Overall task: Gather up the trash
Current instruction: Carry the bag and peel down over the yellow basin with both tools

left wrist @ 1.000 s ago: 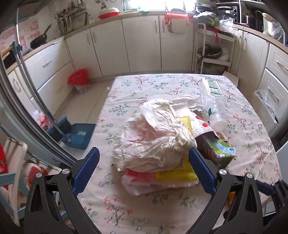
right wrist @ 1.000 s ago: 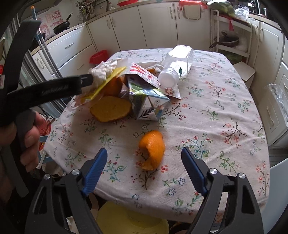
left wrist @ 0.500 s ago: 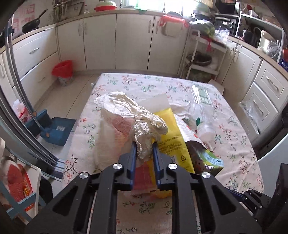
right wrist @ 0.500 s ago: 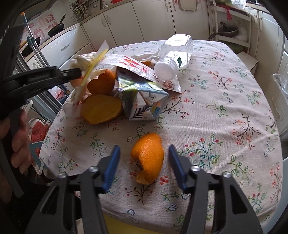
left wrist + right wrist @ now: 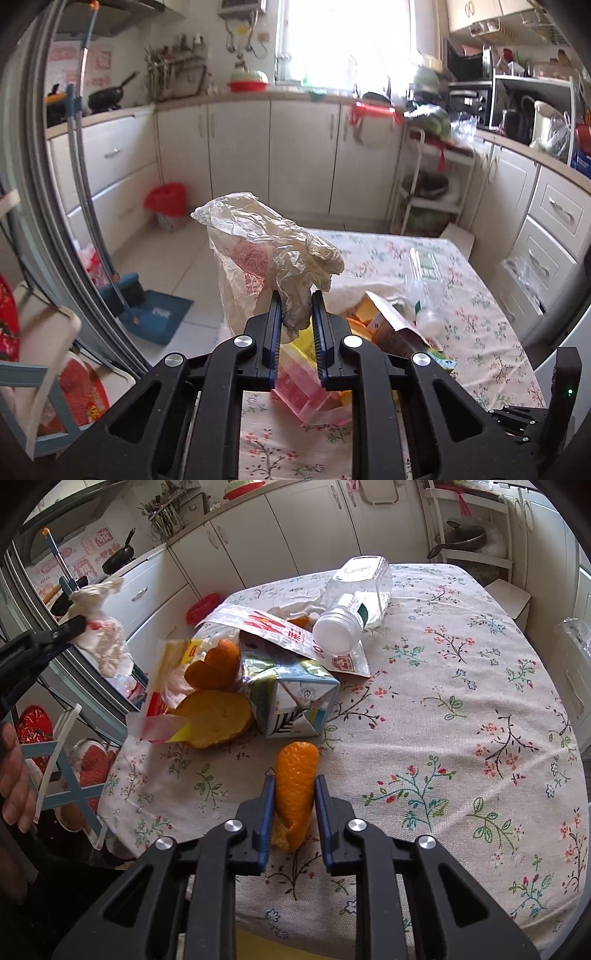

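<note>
Floral tablecloth (image 5: 461,709) under orange peel (image 5: 295,786) between closing right hand-held gripper (image 5: 294,788) jaws

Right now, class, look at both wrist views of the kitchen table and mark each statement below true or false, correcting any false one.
1. The left hand-held gripper pinches a crumpled plastic bag. True.
2. The clear plastic bottle stands upright. False: it lies on its side, its white cap towards the camera.
3. An orange peel sits between the fingers of the right hand-held gripper, whose jaws are closing. True.
4. The table has a bare wooden top. False: a floral cloth covers it.
5. The crushed carton hangs in the air. False: it rests on the table.
</note>
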`<state>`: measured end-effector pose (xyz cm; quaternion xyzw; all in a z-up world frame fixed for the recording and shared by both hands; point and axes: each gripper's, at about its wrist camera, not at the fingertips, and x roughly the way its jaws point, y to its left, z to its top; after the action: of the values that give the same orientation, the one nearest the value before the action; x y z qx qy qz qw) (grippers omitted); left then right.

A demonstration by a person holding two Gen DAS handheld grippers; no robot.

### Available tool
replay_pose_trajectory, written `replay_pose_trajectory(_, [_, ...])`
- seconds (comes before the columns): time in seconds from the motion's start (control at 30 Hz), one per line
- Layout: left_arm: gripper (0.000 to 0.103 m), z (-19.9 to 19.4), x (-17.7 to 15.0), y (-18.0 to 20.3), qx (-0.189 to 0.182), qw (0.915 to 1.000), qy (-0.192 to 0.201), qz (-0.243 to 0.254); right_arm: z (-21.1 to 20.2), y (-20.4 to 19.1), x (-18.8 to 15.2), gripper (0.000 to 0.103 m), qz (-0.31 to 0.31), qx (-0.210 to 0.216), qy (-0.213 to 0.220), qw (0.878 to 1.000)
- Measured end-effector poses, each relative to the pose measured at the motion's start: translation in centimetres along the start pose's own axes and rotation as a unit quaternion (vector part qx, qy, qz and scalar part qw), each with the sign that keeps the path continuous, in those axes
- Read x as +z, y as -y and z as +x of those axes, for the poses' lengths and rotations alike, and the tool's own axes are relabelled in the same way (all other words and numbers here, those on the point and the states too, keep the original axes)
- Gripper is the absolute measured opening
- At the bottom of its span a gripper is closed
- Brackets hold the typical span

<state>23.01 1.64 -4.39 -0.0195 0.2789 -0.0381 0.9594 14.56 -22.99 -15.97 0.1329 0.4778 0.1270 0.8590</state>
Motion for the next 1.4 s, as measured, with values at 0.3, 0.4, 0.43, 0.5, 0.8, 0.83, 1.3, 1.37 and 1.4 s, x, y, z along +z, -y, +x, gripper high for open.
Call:
replay_pose_trajectory(0.3, [0.014, -3.8, -0.9, -0.3, -0.017, 0.9994, 0.029, 0.002, -0.8, 0.1, -0.6, 0.019, 0.002, 0.007, 0.011, 1.000])
replay_pose_trajectory(0.4, [0.014, -4.9, -1.7, -0.2, -0.026, 0.9992, 0.029, 0.002, -1.4, -0.1, -0.8, 0.019, 0.001, 0.014, 0.018, 1.000])
replay_pose_trajectory(0.43, [0.014, -5.3, -2.1, -0.1, -0.030, 0.9991, 0.029, 0.003, -1.8, -0.2, -0.8, 0.019, 0.001, 0.016, 0.022, 1.000])
replay_pose_trajectory(0.5, [0.014, -6.3, -3.0, 0.1, -0.038, 0.9988, 0.029, 0.005, -2.5, -0.5, -1.0, 0.020, -0.002, 0.020, 0.026, 0.999])
replay_pose_trajectory(0.8, [0.015, -10.9, -6.8, 2.6, -0.050, 0.9978, 0.006, 0.042, -6.3, -2.1, -3.2, 0.020, -0.020, 0.046, 0.040, 0.998])
replay_pose_trajectory(0.83, [0.015, -11.3, -7.3, 3.0, -0.050, 0.9976, 0.001, 0.047, -6.6, -2.3, -3.6, 0.020, -0.021, 0.048, 0.040, 0.998])
replay_pose_trajectory(1.3, [0.015, -16.4, -12.6, 4.7, -0.062, 0.9935, -0.060, 0.075, -8.3, -2.9, -12.0, 0.020, -0.026, 0.070, -0.028, 0.997])
replay_pose_trajectory(1.37, [0.015, -16.9, -12.9, 4.9, -0.066, 0.9929, -0.065, 0.074, -8.1, -3.1, -12.6, 0.020, -0.029, 0.071, -0.038, 0.996])
replay_pose_trajectory(1.4, [0.015, -17.0, -13.0, 5.1, -0.068, 0.9927, -0.066, 0.075, -7.9, -3.2, -12.9, 0.020, -0.031, 0.070, -0.043, 0.996])
